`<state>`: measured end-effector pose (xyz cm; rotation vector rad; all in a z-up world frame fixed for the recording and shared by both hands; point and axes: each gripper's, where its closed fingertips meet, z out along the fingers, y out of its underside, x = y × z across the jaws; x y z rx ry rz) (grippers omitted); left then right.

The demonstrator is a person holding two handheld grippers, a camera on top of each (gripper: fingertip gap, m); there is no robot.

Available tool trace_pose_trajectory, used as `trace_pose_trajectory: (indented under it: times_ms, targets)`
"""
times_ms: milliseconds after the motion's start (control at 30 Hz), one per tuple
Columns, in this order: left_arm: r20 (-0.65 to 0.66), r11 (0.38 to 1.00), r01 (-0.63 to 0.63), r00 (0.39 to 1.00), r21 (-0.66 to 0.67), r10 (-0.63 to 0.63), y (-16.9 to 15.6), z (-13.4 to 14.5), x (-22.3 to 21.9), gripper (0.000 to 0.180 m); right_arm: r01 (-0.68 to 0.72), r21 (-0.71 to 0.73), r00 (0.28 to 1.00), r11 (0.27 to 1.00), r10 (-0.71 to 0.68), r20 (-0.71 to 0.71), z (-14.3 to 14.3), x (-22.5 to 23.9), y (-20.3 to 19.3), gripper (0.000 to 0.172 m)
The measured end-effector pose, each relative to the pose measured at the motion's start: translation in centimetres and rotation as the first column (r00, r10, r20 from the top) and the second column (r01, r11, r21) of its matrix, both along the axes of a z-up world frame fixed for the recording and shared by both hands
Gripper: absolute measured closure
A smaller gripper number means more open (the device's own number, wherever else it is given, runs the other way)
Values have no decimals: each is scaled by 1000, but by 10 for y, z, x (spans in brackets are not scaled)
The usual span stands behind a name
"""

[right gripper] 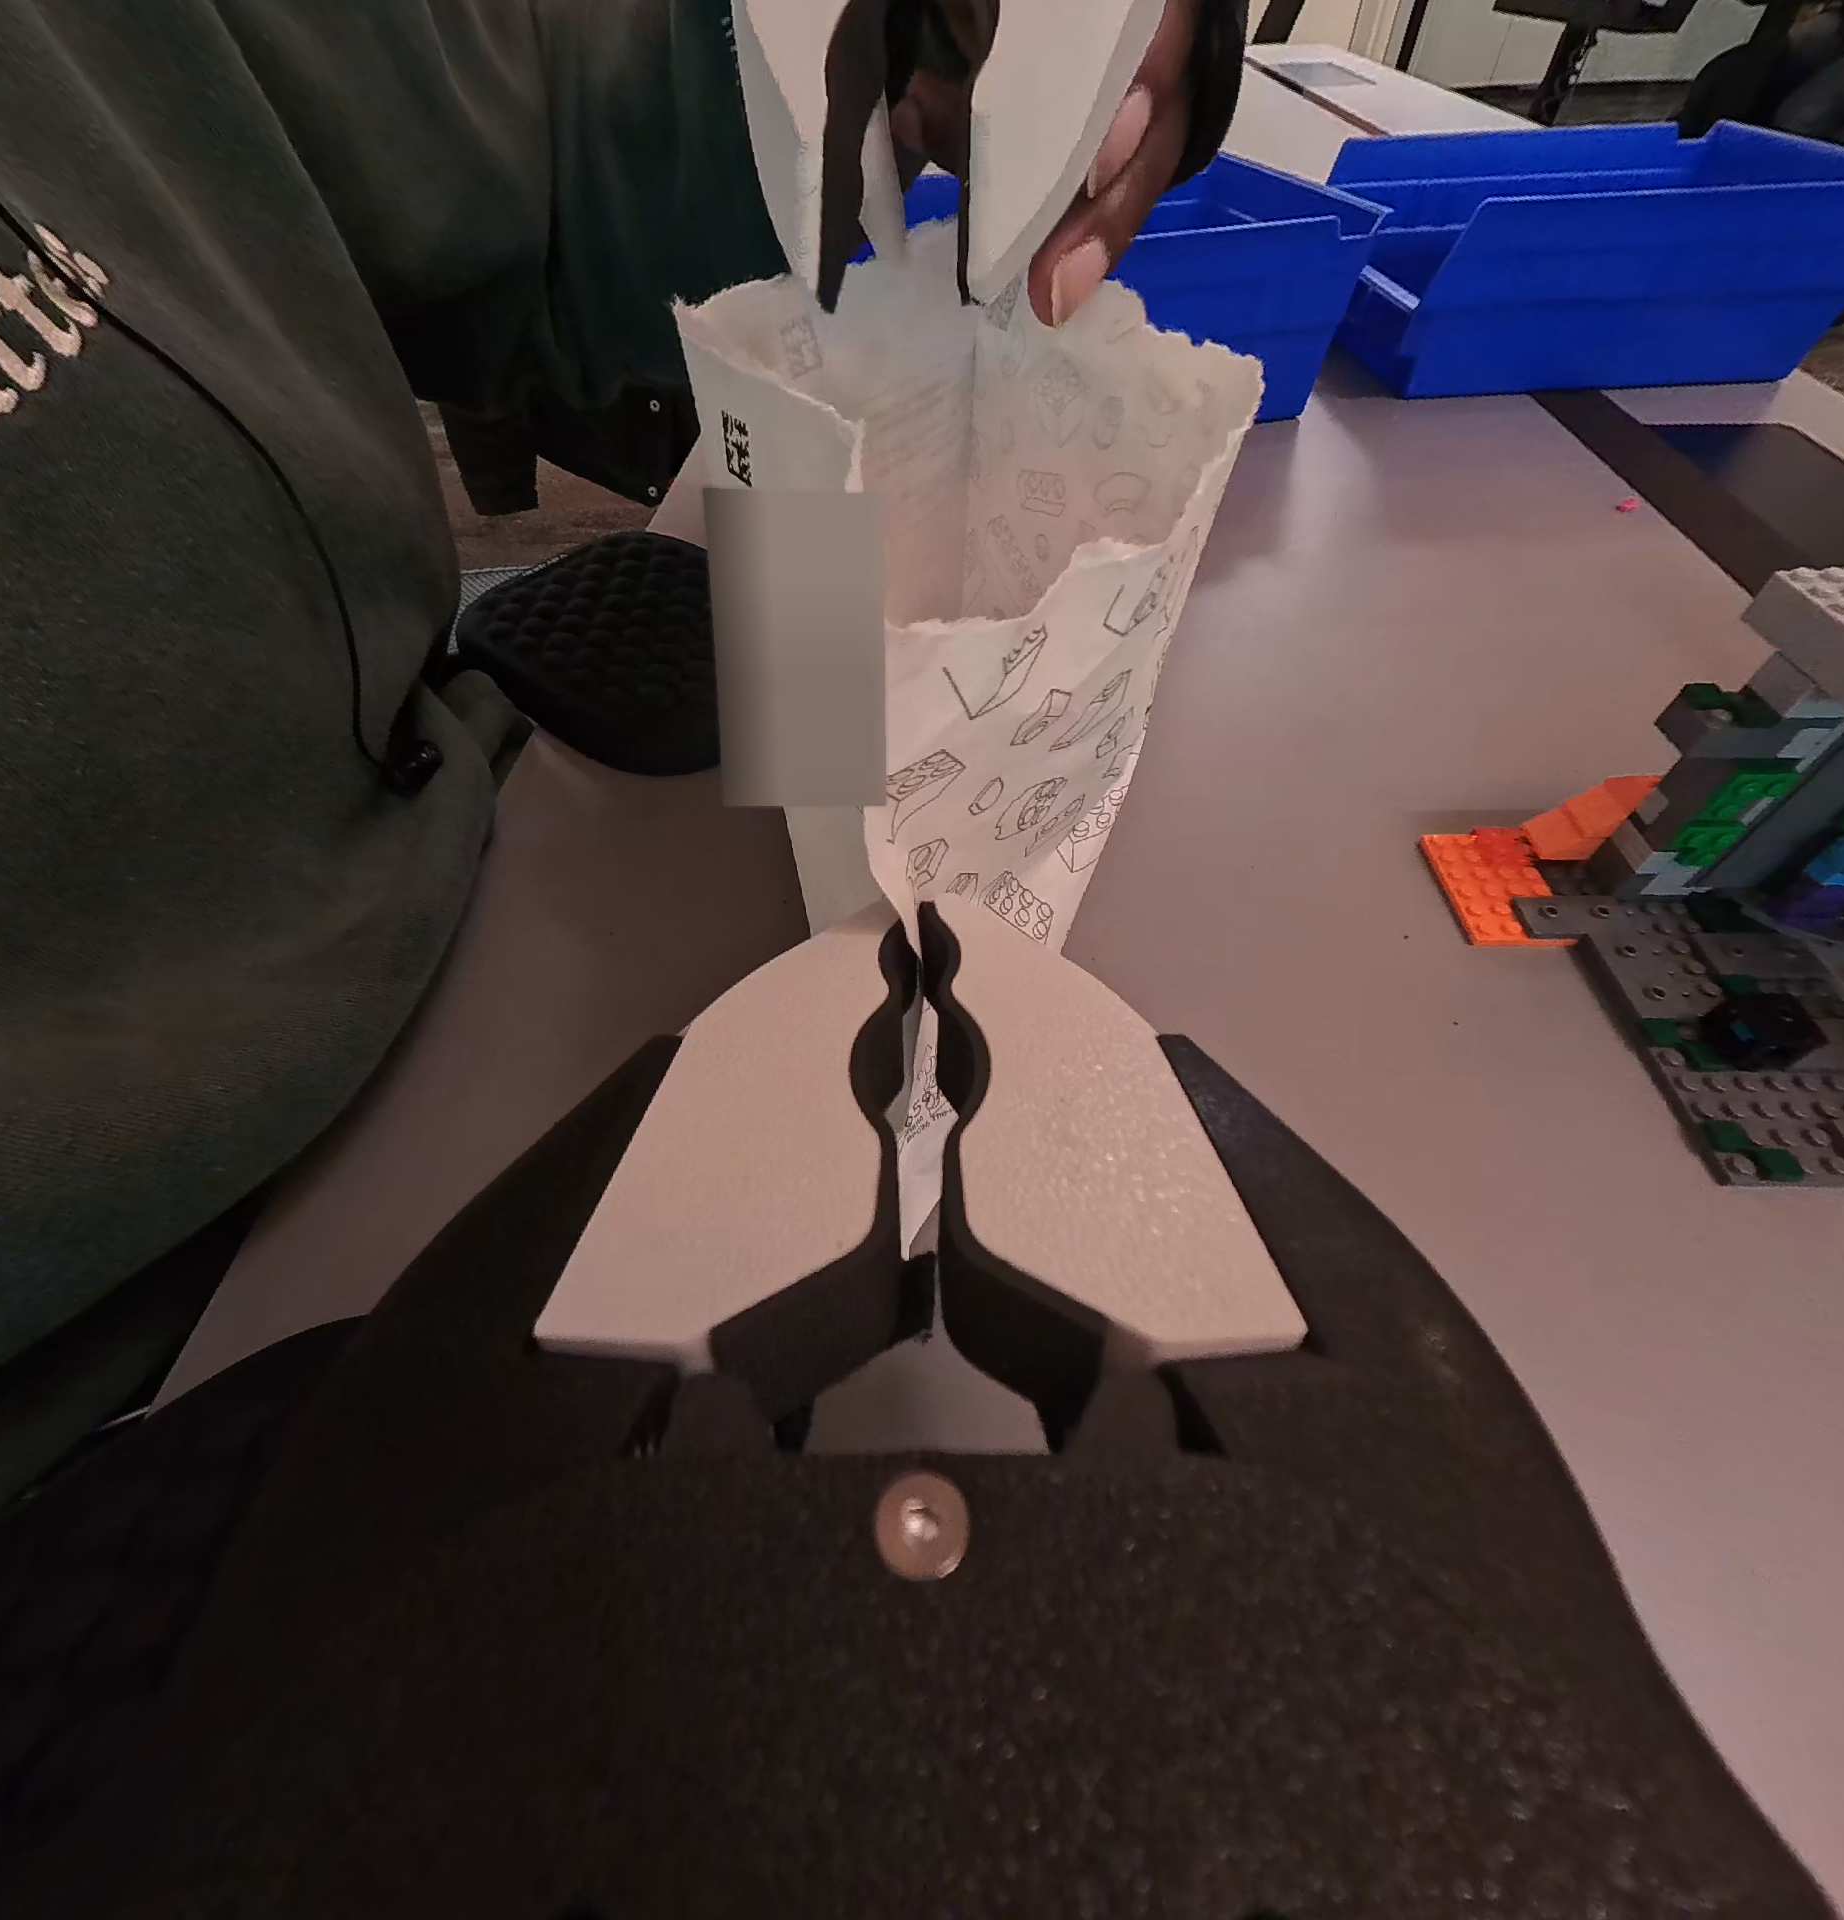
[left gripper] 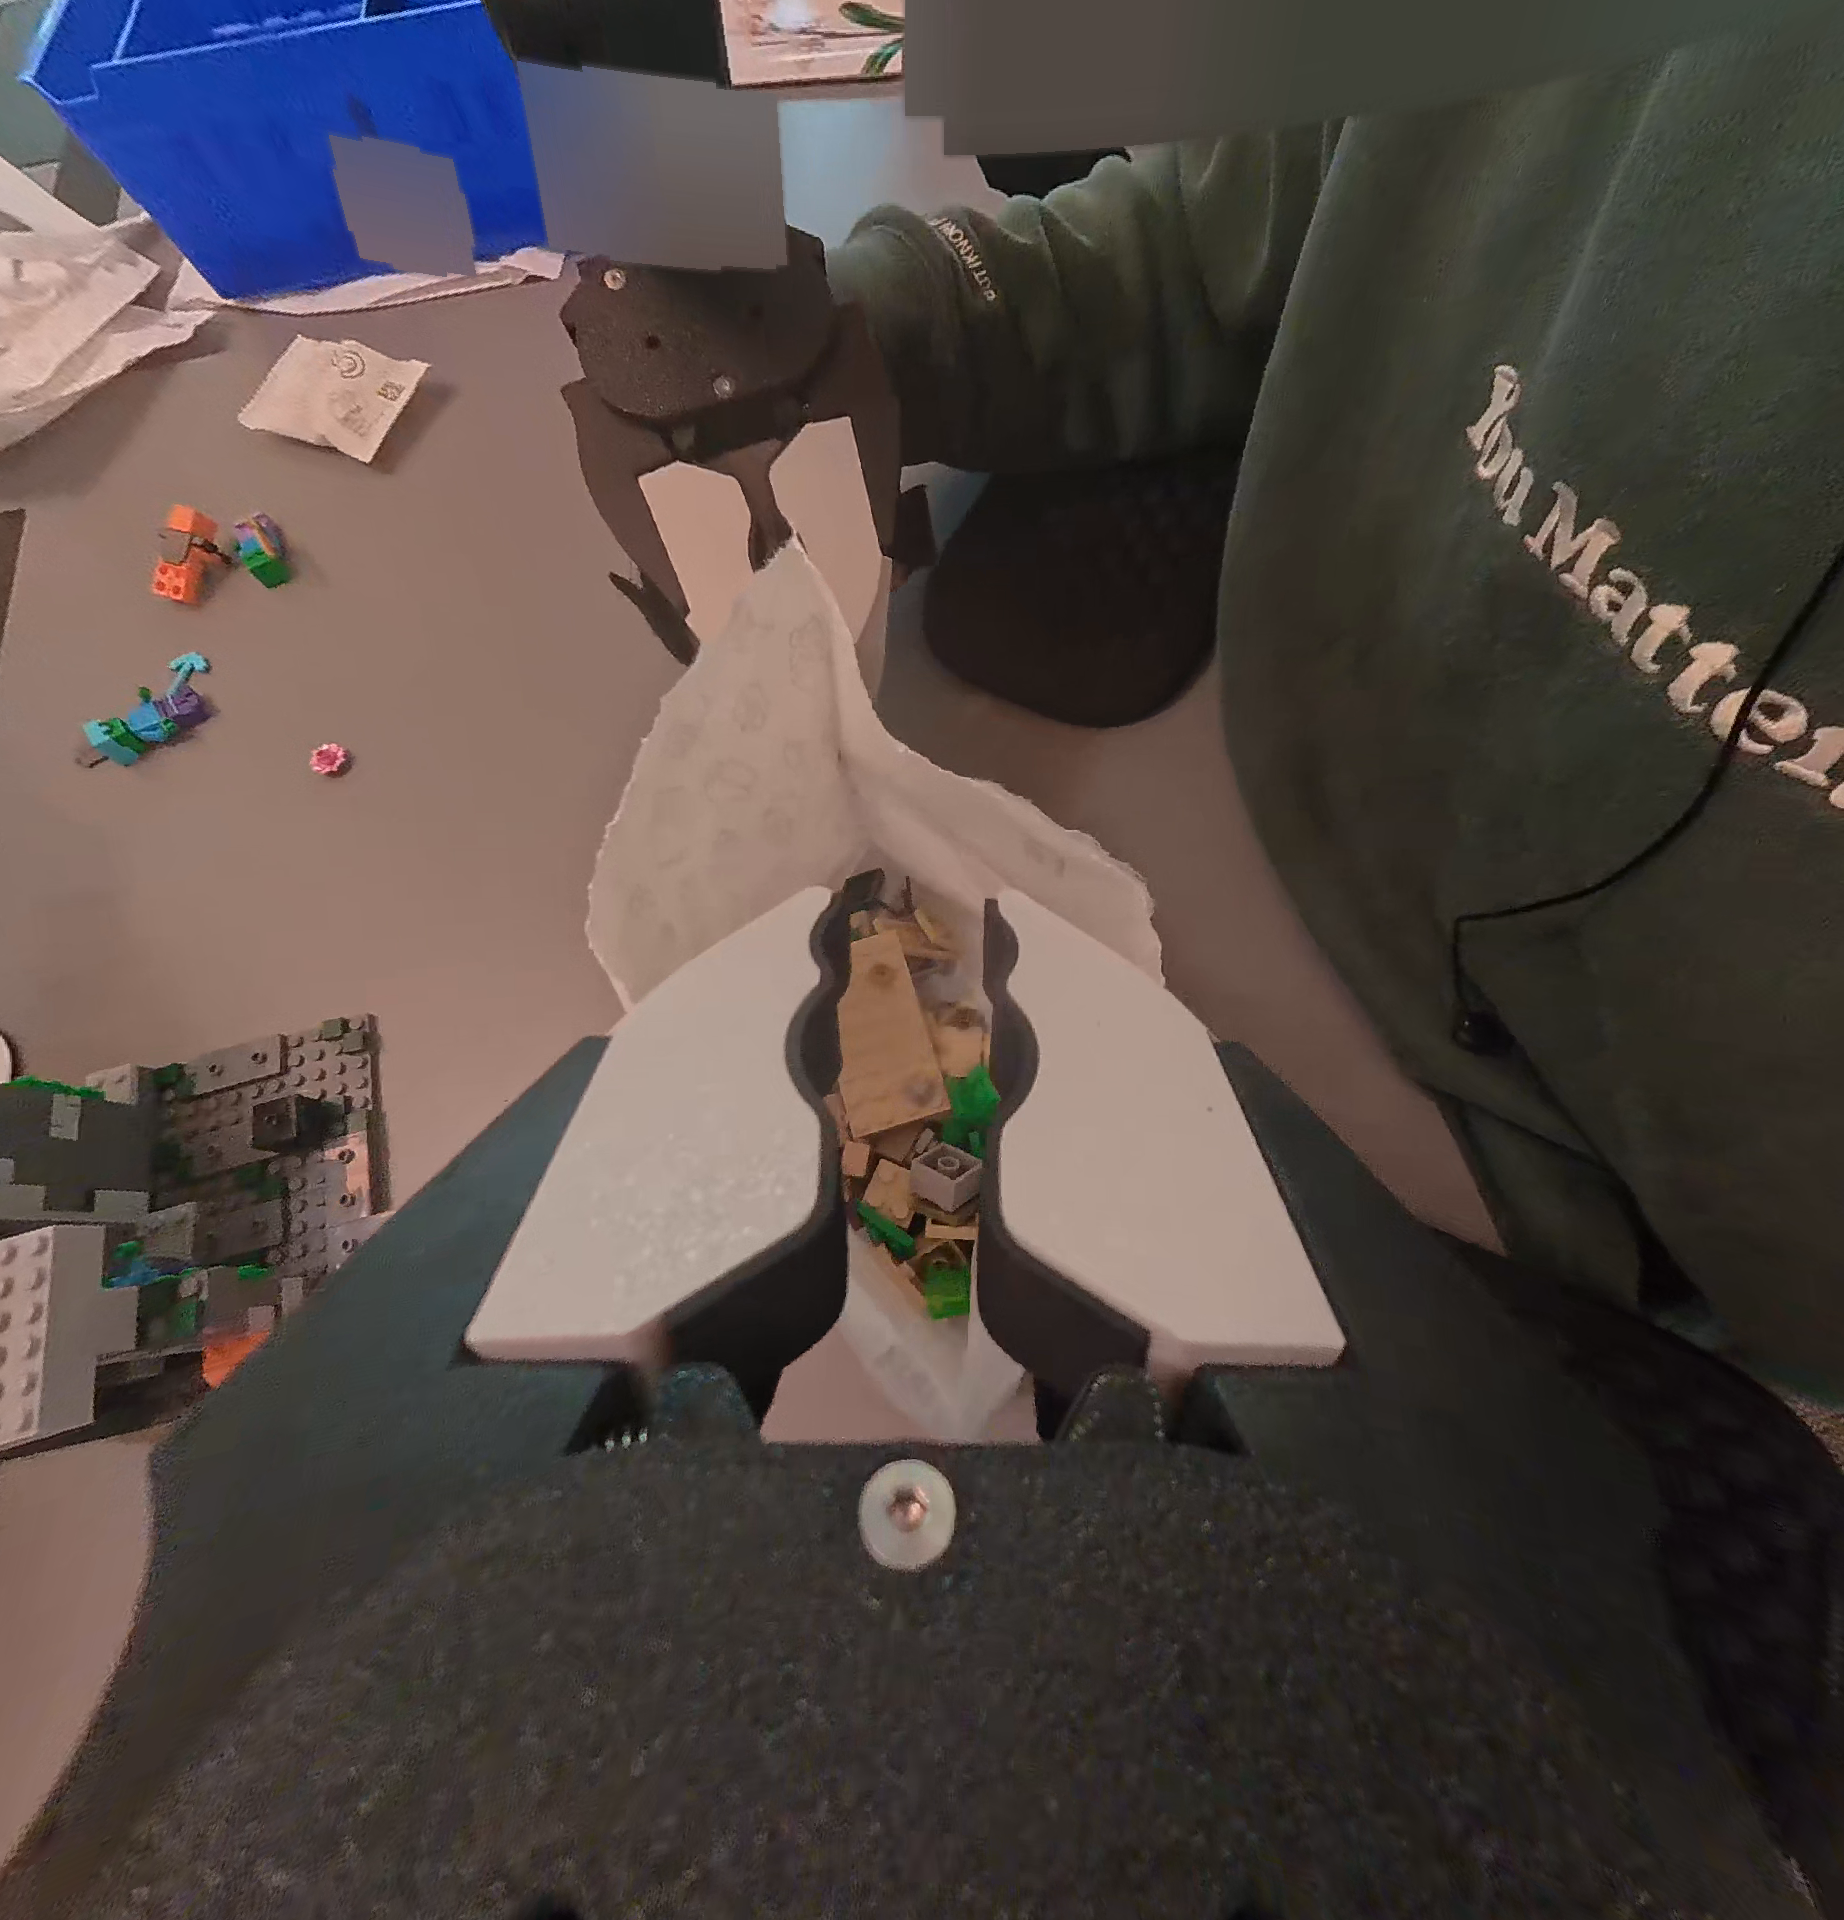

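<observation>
two grippers on one torn white paper bag (right gripper: 1011,727) of toy bricks, held above the grey table (right gripper: 1313,727).

my right gripper (right gripper: 923,925) has its fingers closed flat on the bag's lower end, paper pinched between the pads. my left gripper (left gripper: 913,914) points down into the torn mouth with its fingers narrowly apart; in the right view they straddle the upper edge, and i cannot tell if the pads press the paper. only the left view shows the tan, grey and green bricks (left gripper: 907,1101) inside the bag. around it: a person's green sweatshirt (left gripper: 1520,520) close on one side, a grey brick model (right gripper: 1749,883), blue bins (right gripper: 1583,239), small loose figures (left gripper: 211,551), and a flat paper packet (left gripper: 334,397).
</observation>
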<state>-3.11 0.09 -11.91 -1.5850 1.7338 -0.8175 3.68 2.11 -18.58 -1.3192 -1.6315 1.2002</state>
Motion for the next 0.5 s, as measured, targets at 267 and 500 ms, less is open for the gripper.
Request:
trace_pose_trajectory:
  times_ms: [267, 500]
  targets:
    - [41, 974, -187, 982, 125, 183, 44, 15, -30, 158, 1, 7, 1000, 1000, -1, 2, 0, 0, 0, 172]
    - [42, 597, -776, 617, 204, 786, 182, -11, -171, 159, 13, 34, 1000, 999, -14, 17, 0, 0, -1, 172]
